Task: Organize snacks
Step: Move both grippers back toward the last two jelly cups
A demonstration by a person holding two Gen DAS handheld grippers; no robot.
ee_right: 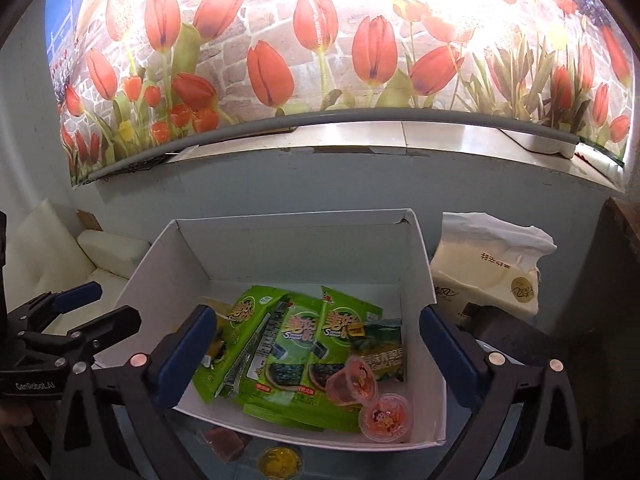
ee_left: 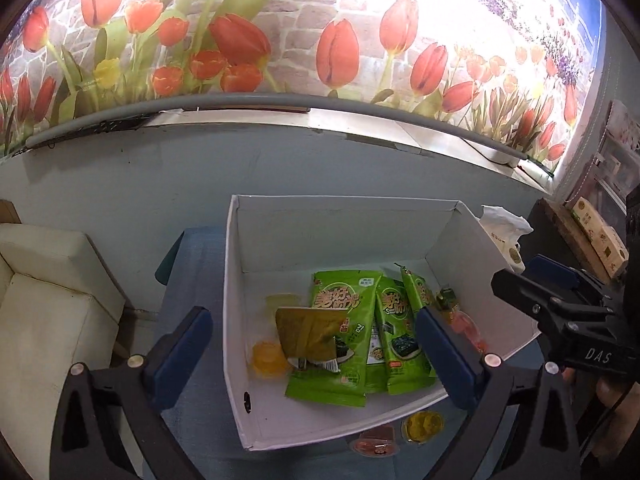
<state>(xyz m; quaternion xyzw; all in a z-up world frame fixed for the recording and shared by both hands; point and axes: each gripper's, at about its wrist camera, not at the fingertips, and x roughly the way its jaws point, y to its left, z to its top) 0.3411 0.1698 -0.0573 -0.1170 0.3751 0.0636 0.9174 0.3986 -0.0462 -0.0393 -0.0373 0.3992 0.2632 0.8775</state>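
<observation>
Blue table (ee_left: 188, 280), white box (ee_left: 320, 428), jelly cups (ee_left: 422, 426) (beside it)

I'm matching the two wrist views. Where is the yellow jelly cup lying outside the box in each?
Left wrist view: the yellow jelly cup sits lower right, just outside the white box's near wall.
Right wrist view: bottom centre, just below the near wall.
Shared landmark: the green seaweed packets inside the box.

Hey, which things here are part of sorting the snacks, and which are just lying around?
Part of the job:
white box
green seaweed packets inside it
pink jelly cups inside it
yellow jelly cup outside, in front of the box
brown snack outside, beside it
both tongs, left and right, open

Just lying about:
tissue pack
white cushion
</observation>
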